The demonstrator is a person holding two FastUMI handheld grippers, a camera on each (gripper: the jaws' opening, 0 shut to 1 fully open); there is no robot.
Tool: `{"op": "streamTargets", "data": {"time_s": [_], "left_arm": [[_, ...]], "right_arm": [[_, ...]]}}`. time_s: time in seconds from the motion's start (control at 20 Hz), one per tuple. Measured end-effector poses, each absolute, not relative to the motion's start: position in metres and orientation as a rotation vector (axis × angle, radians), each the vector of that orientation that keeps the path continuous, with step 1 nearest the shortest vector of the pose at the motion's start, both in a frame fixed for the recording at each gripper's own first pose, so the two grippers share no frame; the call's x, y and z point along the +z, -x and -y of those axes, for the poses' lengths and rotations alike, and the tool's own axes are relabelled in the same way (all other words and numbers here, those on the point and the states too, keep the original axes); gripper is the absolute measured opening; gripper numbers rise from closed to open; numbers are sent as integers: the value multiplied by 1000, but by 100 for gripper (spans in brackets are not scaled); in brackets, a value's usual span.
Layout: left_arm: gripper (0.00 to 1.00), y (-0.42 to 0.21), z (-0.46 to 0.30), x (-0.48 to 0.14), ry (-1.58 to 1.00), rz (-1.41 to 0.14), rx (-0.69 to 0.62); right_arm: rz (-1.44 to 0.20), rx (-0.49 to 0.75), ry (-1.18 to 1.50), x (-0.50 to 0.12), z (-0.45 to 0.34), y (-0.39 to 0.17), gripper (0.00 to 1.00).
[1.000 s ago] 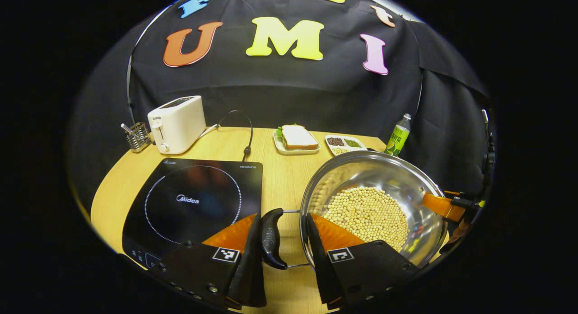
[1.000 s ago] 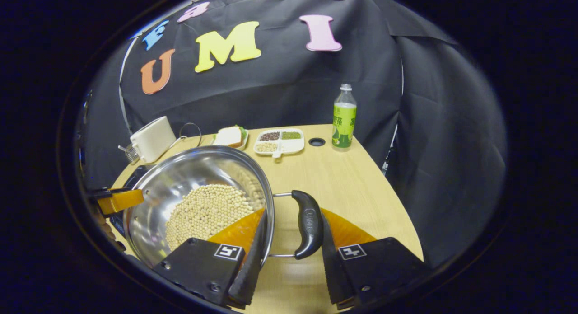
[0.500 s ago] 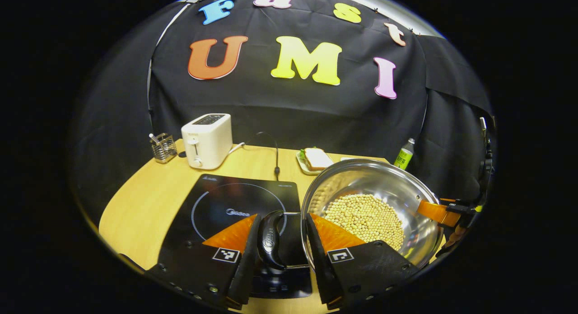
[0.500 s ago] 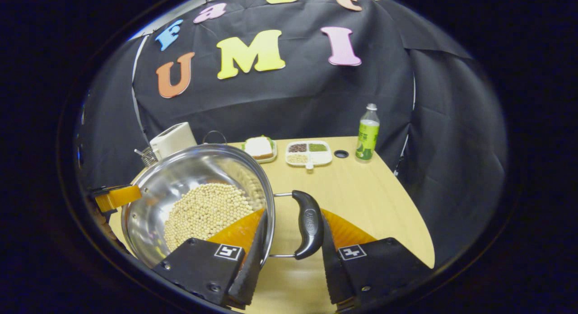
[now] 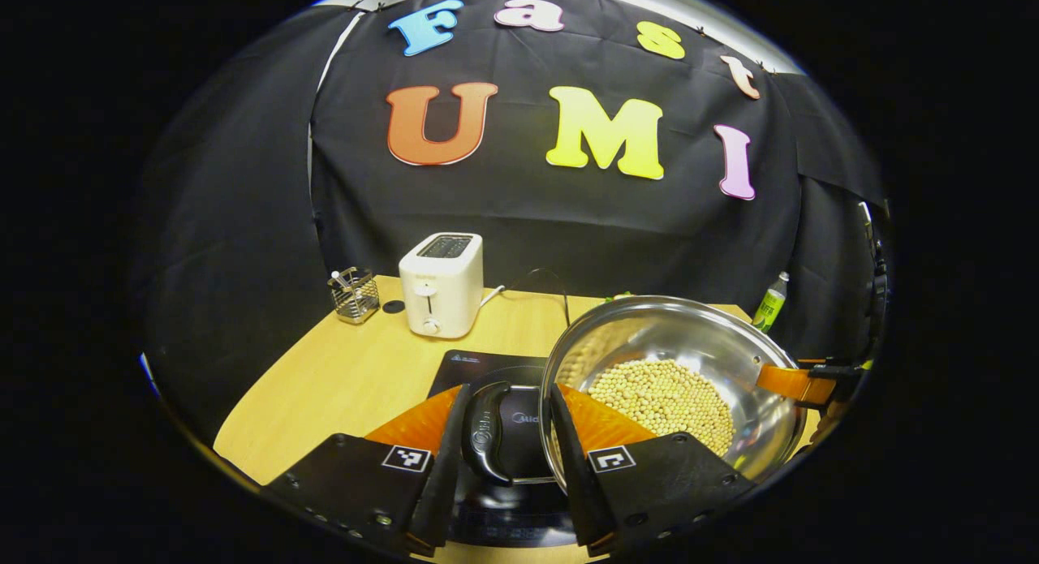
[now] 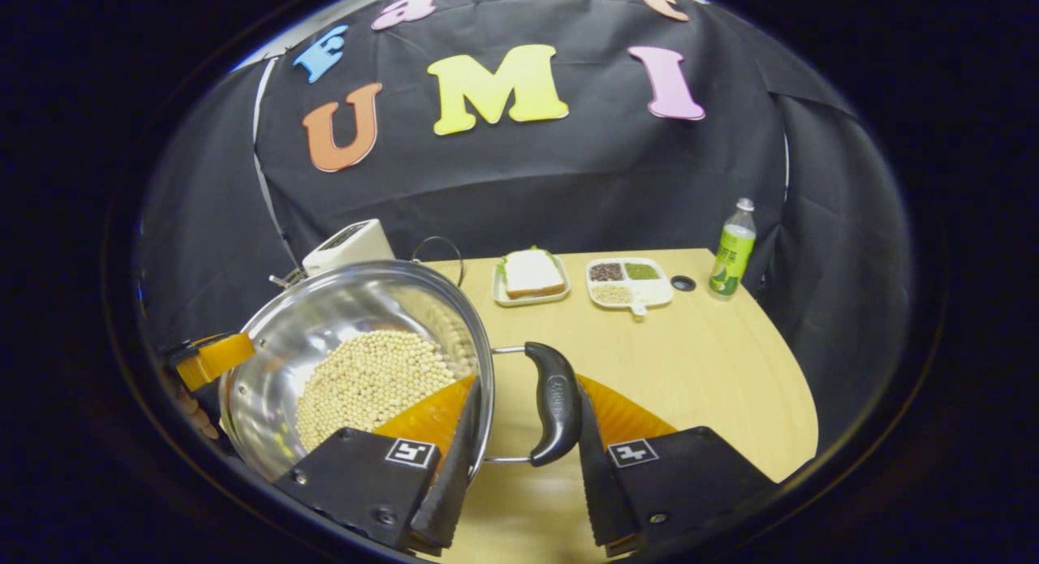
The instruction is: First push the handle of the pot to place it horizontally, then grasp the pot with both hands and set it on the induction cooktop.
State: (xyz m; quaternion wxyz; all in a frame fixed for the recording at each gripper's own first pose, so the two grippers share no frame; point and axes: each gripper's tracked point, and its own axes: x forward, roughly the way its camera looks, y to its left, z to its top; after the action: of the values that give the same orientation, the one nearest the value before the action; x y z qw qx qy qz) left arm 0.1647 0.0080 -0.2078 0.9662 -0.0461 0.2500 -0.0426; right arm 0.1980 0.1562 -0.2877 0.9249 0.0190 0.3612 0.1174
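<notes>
- Black cloth walls the booth behind a light wooden tabletop (image 6: 690, 361).
- Left gripper view: left claw (image 5: 503, 450) straddles the pot's black side handle (image 5: 485, 436). One finger (image 5: 442, 475) lies against the handle's outer side; the other finger (image 5: 568, 467) sits at the pot wall. Jaws part-way closed on handle and rim; firm pressure from both fingers cannot be confirmed.
- Steel pot (image 5: 698, 337) holds a layer of pale round beans (image 5: 661, 393). It sits to the right of the claw, above the right part of the black induction cooktop (image 5: 479, 361); whether its base touches the cooktop is hidden.
- Right claw appears at the pot's far rim in the left gripper view (image 5: 799, 383).
- Right gripper view: right claw (image 6: 519, 458) brackets the pot's other black handle (image 6: 553, 402). One finger (image 6: 597, 467) touches the handle's outer face; the other finger (image 6: 454, 467) is inside the pot rim (image 6: 479, 337). Same moderate opening; grip force not resolvable.
- Left claw visible at the far rim in this view (image 6: 213, 358).
- Behind: white toaster (image 5: 441, 284), wire rack (image 5: 354, 294), sandwich on a plate (image 6: 532, 276), divided dish of grains (image 6: 629, 280), green bottle (image 6: 730, 251).
</notes>
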Motion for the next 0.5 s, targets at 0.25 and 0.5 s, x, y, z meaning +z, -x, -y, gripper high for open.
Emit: {"op": "streamTargets", "data": {"time_s": [0.25, 0.5], "left_arm": [[56, -192, -41, -218, 73, -521, -74], [55, -218, -73, -234, 52, -528, -59]], "right_arm": [[-758, 248, -43, -297, -199, -217, 63], [-752, 257, -16, -311, -238, -236, 63]]}}
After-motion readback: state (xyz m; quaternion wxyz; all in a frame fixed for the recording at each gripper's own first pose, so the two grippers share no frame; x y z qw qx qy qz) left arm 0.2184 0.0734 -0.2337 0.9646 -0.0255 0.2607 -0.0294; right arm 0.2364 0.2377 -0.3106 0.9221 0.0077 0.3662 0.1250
